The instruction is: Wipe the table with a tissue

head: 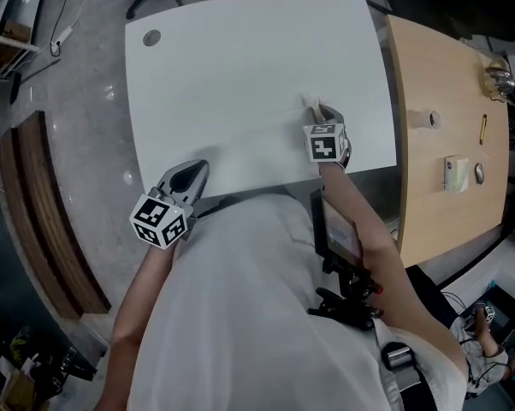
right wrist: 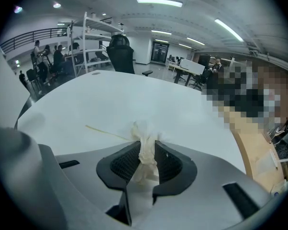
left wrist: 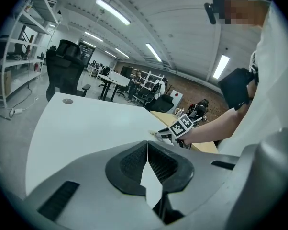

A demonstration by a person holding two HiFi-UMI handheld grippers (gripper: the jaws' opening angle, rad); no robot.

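Tissue (right wrist: 145, 134) — a crumpled twist — sits pinched in the jaws of the right gripper (right wrist: 146, 146), its free end down on the white surface (right wrist: 110, 99), toward the right near part. Wiping well probably calls for steady downward pressure and overlapping strokes that take in the thin yellowish streak (right wrist: 103, 132) just left of it. Those jaws stand narrowly apart, clamped on the wad. The left gripper (left wrist: 147, 146) hovers by the near edge — jaws together, empty.
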